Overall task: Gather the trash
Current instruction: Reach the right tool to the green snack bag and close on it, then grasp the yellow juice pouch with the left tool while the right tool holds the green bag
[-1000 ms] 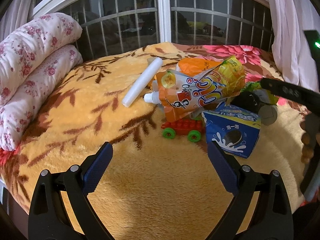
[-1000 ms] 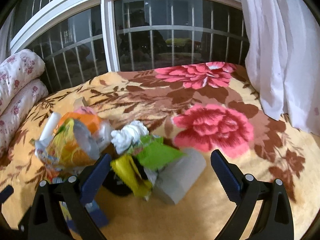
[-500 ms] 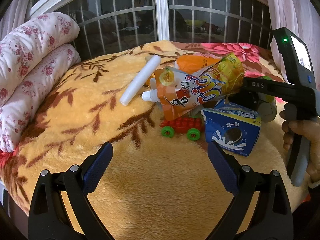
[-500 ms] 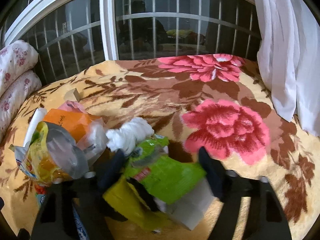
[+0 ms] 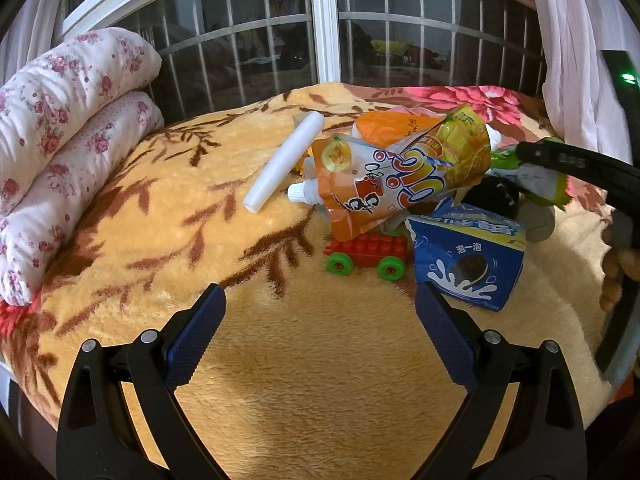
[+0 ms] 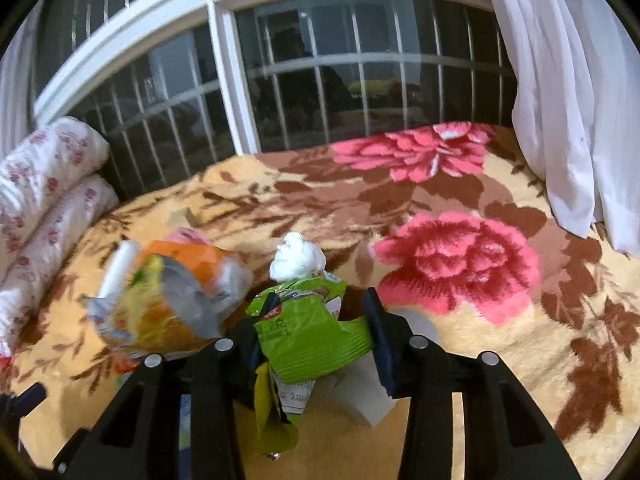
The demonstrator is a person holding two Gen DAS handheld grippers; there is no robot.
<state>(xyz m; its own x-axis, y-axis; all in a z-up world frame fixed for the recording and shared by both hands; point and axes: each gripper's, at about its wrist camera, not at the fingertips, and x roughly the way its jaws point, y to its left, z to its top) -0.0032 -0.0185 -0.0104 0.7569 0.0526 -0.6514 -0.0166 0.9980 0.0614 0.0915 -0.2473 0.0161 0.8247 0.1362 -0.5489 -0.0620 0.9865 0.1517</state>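
A pile of trash lies on the blanket-covered bed. In the left wrist view it holds an orange drink pouch (image 5: 400, 172), a white roll (image 5: 285, 162), a blue milk-splash carton (image 5: 468, 264) and a red toy car (image 5: 366, 254). My left gripper (image 5: 320, 336) is open and empty, short of the pile. My right gripper (image 6: 314, 336) is shut on a green snack wrapper (image 6: 308, 332) and holds it lifted above the blanket; it also shows in the left wrist view (image 5: 540, 184). A white crumpled tissue (image 6: 298, 256) lies just behind the wrapper.
A rolled floral quilt (image 5: 60, 152) lies along the left side. A barred window (image 5: 320, 32) stands behind the bed, a white curtain (image 6: 572, 92) at the right. A pale block (image 6: 364, 404) lies under the right gripper. The floral blanket (image 6: 452, 264) spreads to the right.
My right gripper closed on the green wrapper and lifted it from the pile. The left gripper stayed open and almost still.
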